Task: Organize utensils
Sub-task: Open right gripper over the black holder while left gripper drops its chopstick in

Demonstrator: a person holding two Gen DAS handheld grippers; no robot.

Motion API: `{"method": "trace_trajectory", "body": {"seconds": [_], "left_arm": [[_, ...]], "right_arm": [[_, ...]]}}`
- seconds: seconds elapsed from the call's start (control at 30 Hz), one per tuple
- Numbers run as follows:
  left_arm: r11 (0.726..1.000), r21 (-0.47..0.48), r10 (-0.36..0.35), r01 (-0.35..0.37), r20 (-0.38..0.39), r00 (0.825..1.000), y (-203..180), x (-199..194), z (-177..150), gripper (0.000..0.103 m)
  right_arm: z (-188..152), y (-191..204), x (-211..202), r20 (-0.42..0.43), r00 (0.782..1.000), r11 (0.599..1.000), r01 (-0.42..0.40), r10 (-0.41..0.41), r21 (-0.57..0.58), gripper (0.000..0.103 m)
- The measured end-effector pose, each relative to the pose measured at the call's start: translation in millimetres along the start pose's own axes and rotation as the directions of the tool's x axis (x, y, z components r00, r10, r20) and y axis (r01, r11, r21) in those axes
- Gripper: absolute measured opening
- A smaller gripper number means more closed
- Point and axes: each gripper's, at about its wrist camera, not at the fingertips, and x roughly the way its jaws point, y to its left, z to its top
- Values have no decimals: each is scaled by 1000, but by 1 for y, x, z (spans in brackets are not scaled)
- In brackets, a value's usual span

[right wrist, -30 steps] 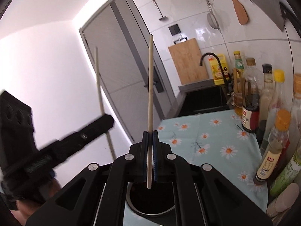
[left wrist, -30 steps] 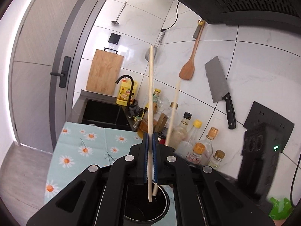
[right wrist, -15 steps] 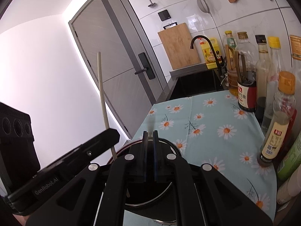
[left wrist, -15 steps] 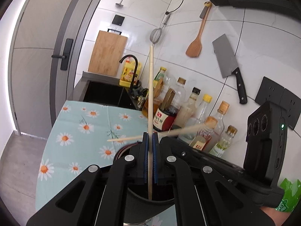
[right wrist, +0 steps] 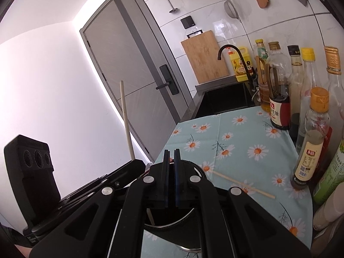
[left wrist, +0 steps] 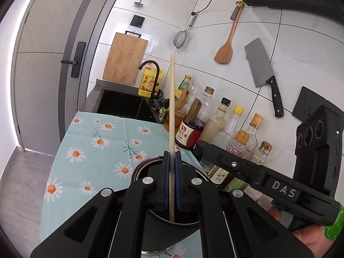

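My left gripper (left wrist: pixel 172 157) is shut on a pale wooden chopstick (left wrist: pixel 172 107) that stands upright. Its lower end dips into the mouth of a black round utensil holder (left wrist: pixel 139 168) right below the fingers. My right gripper (right wrist: pixel 171 152) is shut with nothing between its pads and hovers over the same holder (right wrist: pixel 194 217). A second chopstick (right wrist: pixel 243 185) lies flat on the daisy tablecloth (right wrist: pixel 240 150), just right of the holder. In the right wrist view the held chopstick (right wrist: pixel 126 120) rises at the left.
Several sauce and oil bottles (left wrist: pixel 215 120) line the tiled wall on the right of the cloth. A black sink with a faucet (left wrist: pixel 150 64) lies beyond the cloth. A cleaver (left wrist: pixel 261 68), a wooden spatula (left wrist: pixel 225 51) and a strainer hang on the wall.
The right gripper no longer holds its chopstick, which now lies on the cloth. The left gripper has come down with its chopstick, whose tip is now inside the holder.
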Motion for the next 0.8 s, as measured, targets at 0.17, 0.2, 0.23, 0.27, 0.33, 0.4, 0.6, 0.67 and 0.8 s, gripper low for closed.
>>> {"method": "trace_trajectory", "body": {"seconds": [0.17, 0.2, 0.23, 0.27, 0.33, 0.4, 0.6, 0.67, 0.8], "left_arm": [[1000, 13, 7, -7, -1, 1000, -5, 3, -2, 27], [1000, 8, 3, -3, -2, 1000, -5, 3, -3, 31], [1000, 5, 0, 0, -3, 1000, -6, 3, -4, 31], [1000, 6, 1, -1, -2, 1000, -6, 3, -4, 31], [1000, 4, 0, 0, 3, 1000, -7, 1, -4, 31], [1000, 2, -1, 1, 9, 1000, -8, -2, -2, 31], [1000, -10, 8, -8, 36, 999, -4, -23, 6, 31], [1000, -23, 15, -15, 41, 999, 0, -33, 8, 31], [999, -40, 20, -18, 50, 999, 6, -51, 8, 31]], "right_arm": [[4, -6, -13, 18, 1000, 1000, 2, -3, 19, 20], [5, -8, -16, 21, 1000, 1000, 7, -7, 17, 21], [7, -10, -19, 26, 1000, 1000, 9, -10, 19, 21], [9, -13, -22, 29, 999, 1000, 15, -16, 23, 21], [15, -18, -25, 30, 999, 999, 26, -27, 34, 29], [25, -25, -26, 16, 999, 998, 30, -31, 53, 33], [64, -26, -2, -118, 990, 996, 77, -81, -36, 34], [75, -25, 10, -169, 982, 996, 70, -80, -61, 34], [99, -22, 39, -279, 951, 986, 98, -133, -137, 34]]}}
